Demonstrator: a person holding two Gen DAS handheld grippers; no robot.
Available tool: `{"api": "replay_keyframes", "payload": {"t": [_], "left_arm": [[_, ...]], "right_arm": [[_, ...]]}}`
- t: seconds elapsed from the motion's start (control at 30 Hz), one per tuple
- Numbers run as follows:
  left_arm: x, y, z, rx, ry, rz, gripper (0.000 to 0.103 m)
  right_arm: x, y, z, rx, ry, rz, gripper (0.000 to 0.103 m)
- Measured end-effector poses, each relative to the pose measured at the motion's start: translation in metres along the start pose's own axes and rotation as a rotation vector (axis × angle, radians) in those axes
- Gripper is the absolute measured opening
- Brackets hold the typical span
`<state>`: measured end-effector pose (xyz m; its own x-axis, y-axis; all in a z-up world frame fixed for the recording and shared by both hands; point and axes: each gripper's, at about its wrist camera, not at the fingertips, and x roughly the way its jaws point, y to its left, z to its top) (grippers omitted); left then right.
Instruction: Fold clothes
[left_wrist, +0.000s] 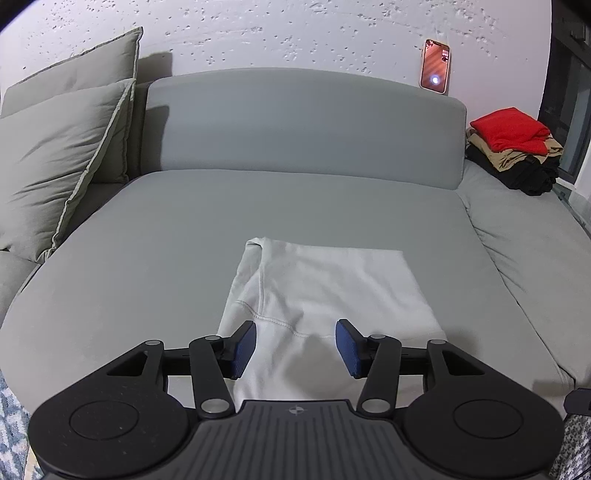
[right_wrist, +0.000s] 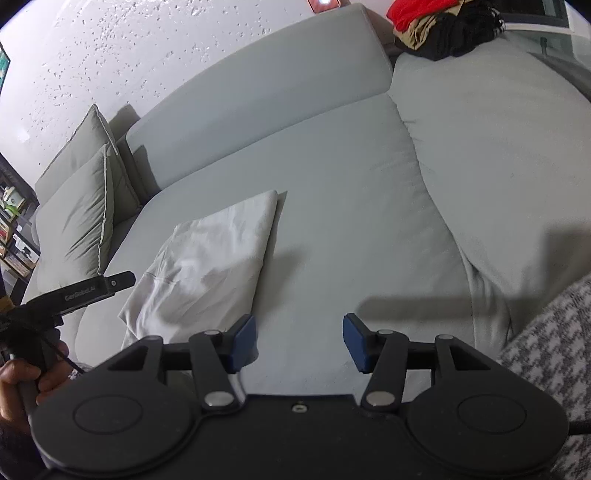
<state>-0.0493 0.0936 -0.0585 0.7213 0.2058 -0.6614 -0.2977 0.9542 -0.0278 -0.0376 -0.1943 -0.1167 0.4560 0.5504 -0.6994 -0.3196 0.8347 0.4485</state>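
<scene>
A white garment (left_wrist: 325, 288) lies folded into a rough rectangle near the front of the grey sofa seat (left_wrist: 184, 236). My left gripper (left_wrist: 295, 347) hovers open over the garment's near edge, blue pads wide apart, nothing between them. In the right wrist view the same white garment (right_wrist: 210, 262) lies to the left, and my right gripper (right_wrist: 300, 341) stands open above bare seat (right_wrist: 351, 221) just right of it, holding nothing. The left gripper's body (right_wrist: 85, 291) and a hand (right_wrist: 18, 384) show at the left edge.
A stack of folded clothes (left_wrist: 513, 147), red on top over tan and black, sits at the sofa's far right end. Two grey pillows (left_wrist: 62, 155) lean at the left. A phone (left_wrist: 436, 66) stands on the backrest against the wall. A houndstooth fabric (right_wrist: 554, 354) is at lower right.
</scene>
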Motion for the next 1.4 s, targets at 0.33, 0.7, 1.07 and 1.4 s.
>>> {"api": "replay_keyframes", "payload": {"t": [0.33,0.7,1.07,1.4], "left_arm": [[-0.004,0.010,-0.003,-0.001,-0.005,0.015,0.049],[-0.007,0.029,-0.005,-0.042,-0.002,0.031,0.049],[-0.023,0.061,-0.012,-0.058,-0.058,-0.008,0.024],[0.091,0.012,-0.009,0.287,0.238,0.189,0.031]], "right_arm": [[0.016,0.007,-0.002,-0.014,0.042,0.007,0.052],[0.031,0.020,-0.003,-0.038,0.082,0.025,0.053],[0.033,0.011,0.020,-0.092,-0.027,0.034,0.016],[0.101,0.089,0.023,-0.384,0.024,0.118,0.016]]}}
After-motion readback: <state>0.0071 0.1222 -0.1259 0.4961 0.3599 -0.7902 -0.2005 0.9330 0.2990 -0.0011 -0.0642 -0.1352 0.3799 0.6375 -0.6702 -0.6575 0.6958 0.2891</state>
